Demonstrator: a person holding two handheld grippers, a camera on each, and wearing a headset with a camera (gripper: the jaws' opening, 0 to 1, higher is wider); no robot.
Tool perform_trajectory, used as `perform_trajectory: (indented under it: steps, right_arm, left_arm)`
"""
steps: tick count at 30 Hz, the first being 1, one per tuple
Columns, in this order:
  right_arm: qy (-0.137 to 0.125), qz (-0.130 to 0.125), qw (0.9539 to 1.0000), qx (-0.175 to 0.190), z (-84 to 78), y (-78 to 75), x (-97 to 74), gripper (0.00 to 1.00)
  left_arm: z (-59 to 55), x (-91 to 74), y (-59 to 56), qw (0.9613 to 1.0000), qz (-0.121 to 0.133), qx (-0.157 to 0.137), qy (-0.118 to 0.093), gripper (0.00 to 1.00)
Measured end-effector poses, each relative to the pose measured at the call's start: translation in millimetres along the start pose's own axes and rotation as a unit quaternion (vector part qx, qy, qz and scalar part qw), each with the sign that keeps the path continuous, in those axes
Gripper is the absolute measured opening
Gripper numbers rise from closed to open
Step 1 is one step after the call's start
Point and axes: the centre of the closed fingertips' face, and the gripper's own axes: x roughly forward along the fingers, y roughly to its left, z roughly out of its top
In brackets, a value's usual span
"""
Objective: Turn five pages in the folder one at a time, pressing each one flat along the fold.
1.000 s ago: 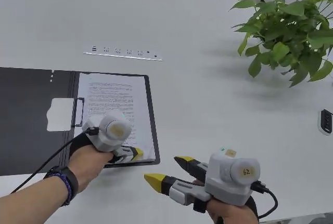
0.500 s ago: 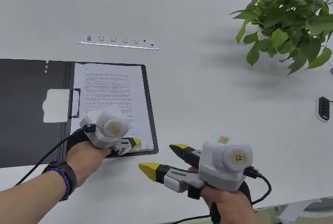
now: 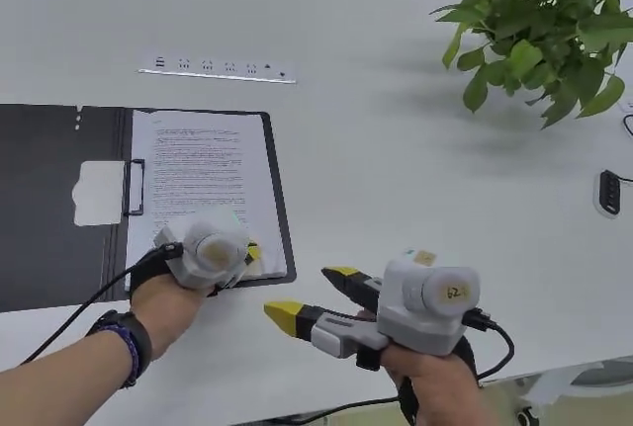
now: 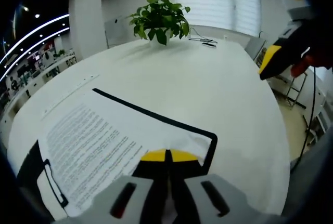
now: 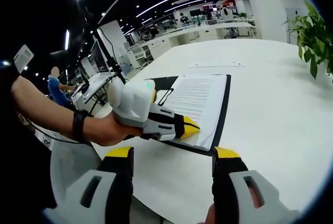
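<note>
The left gripper (image 3: 251,252) pinches the top page's (image 3: 198,171) near-right corner in the open folder (image 3: 40,258) at the table's (image 3: 415,179) near-left edge; the right gripper (image 3: 312,294) hovers spread. Lifting one sheet slowly toward the fold looks wisest.

The folder (image 3: 45,228) lies on the table (image 3: 396,159), a socket strip (image 3: 218,70) behind it, a plant (image 3: 539,21) (well apart) to its right.

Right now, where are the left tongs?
In the head view, the left tongs are at the near right corner of the white printed page in the open black folder, left of the right tongs.
</note>
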Motion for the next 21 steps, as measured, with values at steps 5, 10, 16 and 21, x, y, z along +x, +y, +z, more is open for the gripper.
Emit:
perform_trajectory:
  steps: [5,10,16,21]
  right_arm:
    - [-0.002,-0.002,1.0,0.003,0.3,-0.9,-0.2,0.59]
    - [-0.007,-0.004,0.9999,0.01,1.2,-2.5,0.3,0.58]
    - [-0.006,-0.005,0.9999,0.011,-1.9,-2.6,0.2,0.58]
    - [-0.005,-0.006,0.9999,0.013,-3.8,-3.5,-0.2,0.58]
  left_arm:
    - [5.3,-3.5,-6.5,0.9972,-0.019,-0.072,-0.01,0.17]
    - [9.6,-3.1,-16.9,0.9944,-0.035,-0.099,-0.012,0.35]
    - [10.9,-0.4,-23.1,0.9959,-0.035,-0.083,-0.008,0.37]
    - [10.2,0.2,-21.5,0.9974,-0.024,-0.067,-0.005,0.32]
